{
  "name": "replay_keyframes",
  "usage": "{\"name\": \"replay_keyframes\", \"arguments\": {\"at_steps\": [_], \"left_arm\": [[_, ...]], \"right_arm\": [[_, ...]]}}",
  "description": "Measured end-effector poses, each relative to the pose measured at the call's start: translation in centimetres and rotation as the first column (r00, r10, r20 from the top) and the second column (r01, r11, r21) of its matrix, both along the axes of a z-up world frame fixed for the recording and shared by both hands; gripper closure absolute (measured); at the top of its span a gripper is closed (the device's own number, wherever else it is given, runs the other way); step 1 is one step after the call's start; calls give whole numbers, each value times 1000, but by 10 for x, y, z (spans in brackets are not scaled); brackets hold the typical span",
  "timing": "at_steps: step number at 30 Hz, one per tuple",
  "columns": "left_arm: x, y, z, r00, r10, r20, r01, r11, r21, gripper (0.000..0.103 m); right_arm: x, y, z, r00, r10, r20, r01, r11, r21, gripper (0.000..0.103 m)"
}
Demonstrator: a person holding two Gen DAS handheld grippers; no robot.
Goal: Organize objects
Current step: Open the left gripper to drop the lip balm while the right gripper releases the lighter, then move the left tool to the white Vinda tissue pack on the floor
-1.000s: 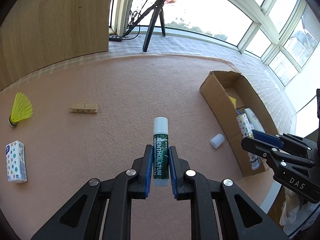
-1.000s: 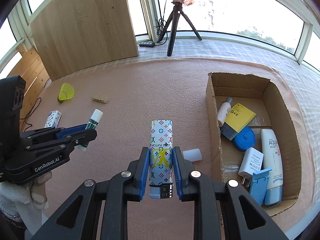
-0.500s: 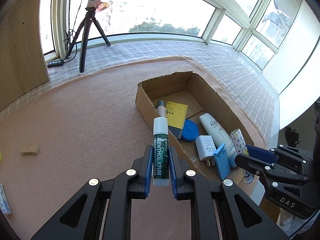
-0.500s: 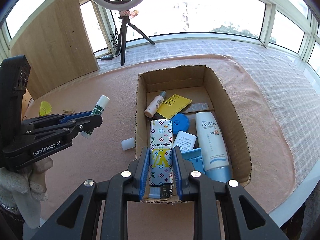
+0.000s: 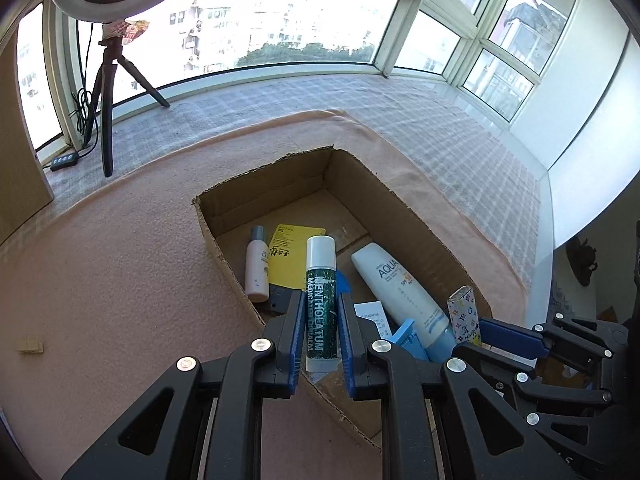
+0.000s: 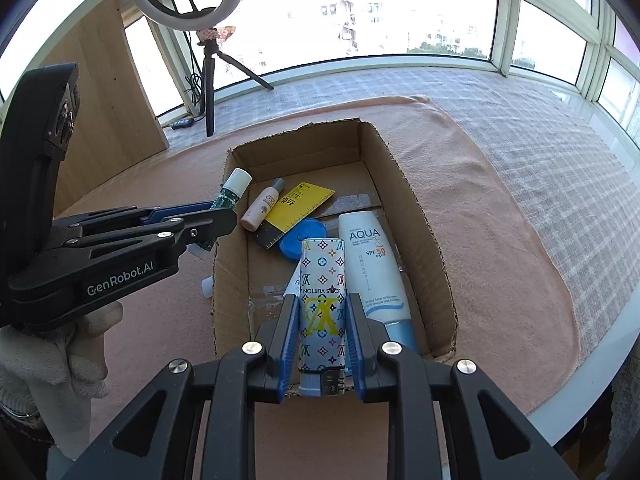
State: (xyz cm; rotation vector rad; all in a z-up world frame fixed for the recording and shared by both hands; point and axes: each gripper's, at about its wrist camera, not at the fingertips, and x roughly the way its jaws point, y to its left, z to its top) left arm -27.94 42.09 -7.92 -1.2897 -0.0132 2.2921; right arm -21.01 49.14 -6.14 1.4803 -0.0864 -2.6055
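Both grippers hover over the cardboard box [image 6: 432,248], each loaded. Nearest the box's front wall, the right gripper [image 6: 322,344] is clamped on the patterned tube [image 6: 323,304], poised above the sunscreen tube [image 6: 372,268] and the blue disc [image 6: 300,236]. At the box's left wall the left gripper [image 5: 320,320] carries the lip balm stick [image 5: 321,300]; its jaws have just been easing apart, the stick between them with a sliver of gap showing on each side, so it looks about to drop. Best to lower it first toward the bare floor at the box's far end, beyond the yellow card [image 5: 292,256] and small bottle [image 5: 257,268], then let go fully.
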Motion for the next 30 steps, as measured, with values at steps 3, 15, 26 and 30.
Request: {"name": "replay_keyframes", "arguments": {"at_steps": [3,15,26,30], "left_arm": [[-3,1,1,1000,18,-1,-18,1000,1,30],[-3,-6,1,1000,28,-2,-28,1000,-8,30],[3,-47,5,995,97,-7,-97,995,-9,30],[7,-70,6,990,140,-9,-140,990,-14,30]], "right_arm": [[3,0,4,1000,-5,-23,6,999,34,43],[5,-1,5,999,-2,-38,4,1000,28,39],[6,-22,6,999,27,-38,-26,999,19,39],[7,-37,8,998,54,-41,-54,998,16,39]]}}
